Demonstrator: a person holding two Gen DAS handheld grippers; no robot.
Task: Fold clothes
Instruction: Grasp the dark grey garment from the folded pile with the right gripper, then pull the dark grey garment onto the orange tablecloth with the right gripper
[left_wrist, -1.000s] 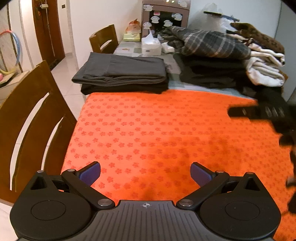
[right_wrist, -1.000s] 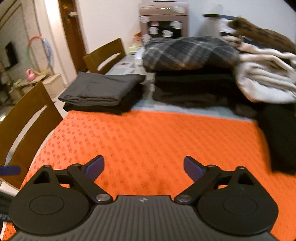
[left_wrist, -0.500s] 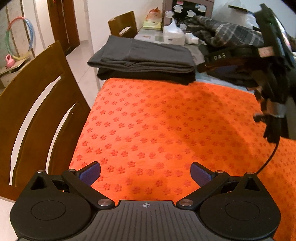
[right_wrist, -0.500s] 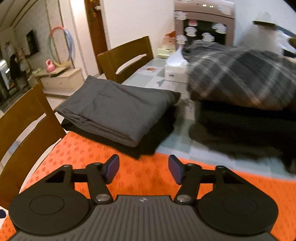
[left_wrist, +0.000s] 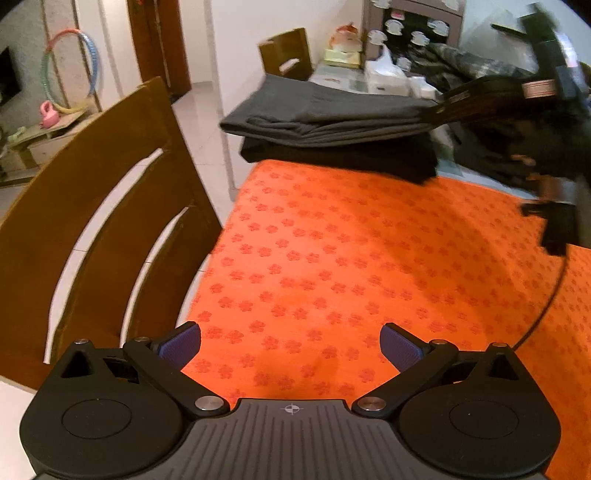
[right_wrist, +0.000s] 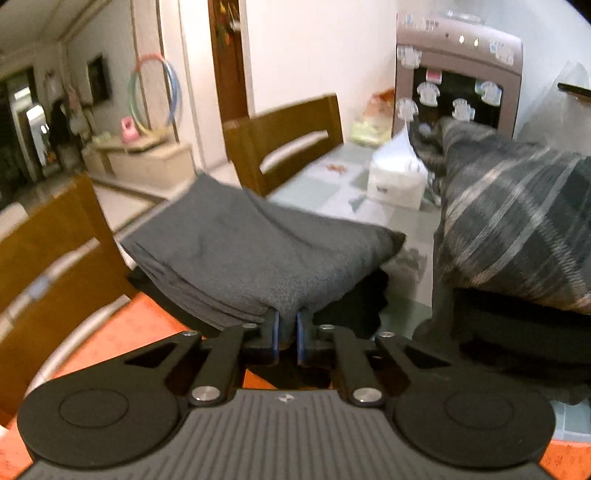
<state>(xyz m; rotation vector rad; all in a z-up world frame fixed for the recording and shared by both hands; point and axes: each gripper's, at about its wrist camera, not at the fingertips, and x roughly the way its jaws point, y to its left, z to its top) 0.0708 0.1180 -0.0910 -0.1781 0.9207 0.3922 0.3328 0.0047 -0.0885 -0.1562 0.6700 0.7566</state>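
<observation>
A folded grey garment (right_wrist: 251, 251) lies on top of a folded black one (right_wrist: 354, 306) at the far edge of the orange flowered mat (left_wrist: 369, 258). My right gripper (right_wrist: 288, 334) is closing its jaws on the near corner of the grey garment, and a tuck of grey cloth sits pinched between the blue pads. In the left wrist view the grey garment (left_wrist: 325, 114) shows with the right gripper (left_wrist: 441, 105) at its right end. My left gripper (left_wrist: 290, 347) hovers open over the mat's near left part, nothing between its fingers.
A plaid garment (right_wrist: 517, 229) tops a dark pile of clothes to the right. A white tissue box (right_wrist: 395, 181) stands behind on the tiled table. One wooden chair (left_wrist: 92, 221) is at the mat's left edge, another (right_wrist: 288, 136) at the table's far side.
My right gripper swung left to the grey garment and its jaws came together on the near corner. The left gripper drifted left and slightly down, staying open.
</observation>
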